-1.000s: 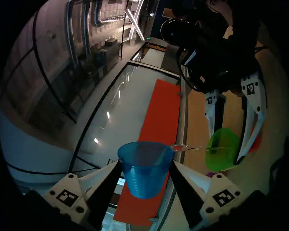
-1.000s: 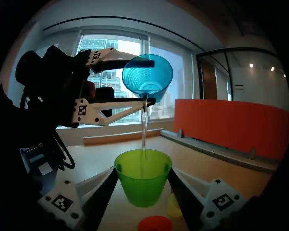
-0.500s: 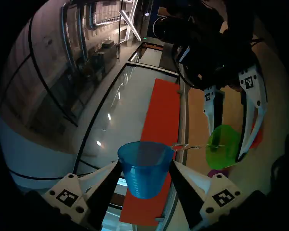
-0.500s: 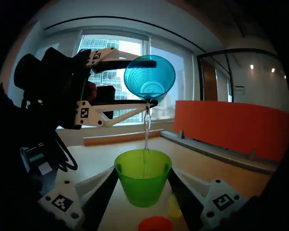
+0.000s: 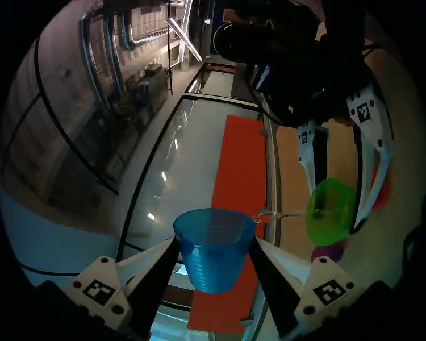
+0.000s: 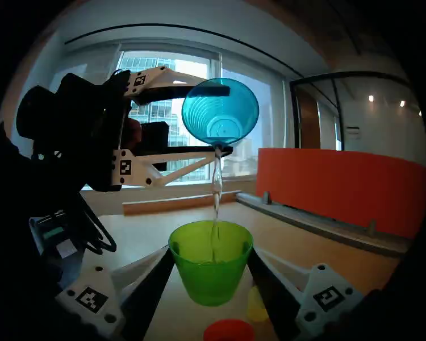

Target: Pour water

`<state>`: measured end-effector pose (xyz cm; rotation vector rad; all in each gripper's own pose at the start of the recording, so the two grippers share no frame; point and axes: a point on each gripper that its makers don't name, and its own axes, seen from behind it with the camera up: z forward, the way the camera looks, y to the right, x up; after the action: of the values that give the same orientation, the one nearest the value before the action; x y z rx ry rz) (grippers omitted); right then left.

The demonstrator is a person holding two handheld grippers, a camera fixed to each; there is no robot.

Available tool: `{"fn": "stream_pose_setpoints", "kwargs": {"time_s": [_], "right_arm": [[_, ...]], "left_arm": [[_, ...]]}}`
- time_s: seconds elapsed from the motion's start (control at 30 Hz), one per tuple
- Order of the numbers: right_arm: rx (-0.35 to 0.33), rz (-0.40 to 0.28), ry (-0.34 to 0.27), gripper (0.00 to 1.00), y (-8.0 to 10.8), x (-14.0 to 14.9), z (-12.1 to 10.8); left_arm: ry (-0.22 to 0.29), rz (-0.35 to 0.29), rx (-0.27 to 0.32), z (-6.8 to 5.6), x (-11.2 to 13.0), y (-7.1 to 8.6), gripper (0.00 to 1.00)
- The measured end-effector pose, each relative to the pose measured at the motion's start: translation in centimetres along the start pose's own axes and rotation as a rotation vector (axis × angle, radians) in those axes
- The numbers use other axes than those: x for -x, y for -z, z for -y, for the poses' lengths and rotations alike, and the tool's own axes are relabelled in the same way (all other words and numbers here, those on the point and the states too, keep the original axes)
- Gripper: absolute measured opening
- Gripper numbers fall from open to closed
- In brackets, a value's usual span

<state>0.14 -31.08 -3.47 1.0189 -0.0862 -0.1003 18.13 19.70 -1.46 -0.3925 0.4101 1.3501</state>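
At the near edge of the right gripper view we grip the green cup (image 6: pixel 211 273) upright in the right gripper (image 6: pixel 210 256), both fingers pressed on its sides, over the table (image 6: pixel 304 244). Just under it we see a red round thing (image 6: pixel 230 329) and a yellow thing (image 6: pixel 257 307), both cut off. Above, our left gripper (image 6: pixel 218 120) clamps the blue cup (image 6: pixel 220 112), tipped over, and a thin water stream (image 6: pixel 216 187) falls from its rim into the green cup. Farther back stands an orange panel (image 6: pixel 343 182)

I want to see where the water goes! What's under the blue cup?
A thin stream of water falls from the blue cup into the green cup, held upright by the right tool. The green cup covers whatever lies right beneath it.
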Motion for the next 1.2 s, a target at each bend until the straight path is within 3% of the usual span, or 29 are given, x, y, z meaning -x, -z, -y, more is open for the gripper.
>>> {"fn": "stream_pose_setpoints", "kwargs": {"time_s": [0.3, 1.2], "right_arm": [[0.002, -0.002, 0.001, 0.89, 0.0, -0.1, 0.1], [0.009, -0.005, -0.003, 0.89, 0.0, 0.2, -0.4]], "left_arm": [[-0.029, -0.001, -0.008, -0.8, -0.3, 0.0, 0.84], [-0.174, -0.027, -0.035, 0.0, -1.5, -0.1, 0.84]]}}
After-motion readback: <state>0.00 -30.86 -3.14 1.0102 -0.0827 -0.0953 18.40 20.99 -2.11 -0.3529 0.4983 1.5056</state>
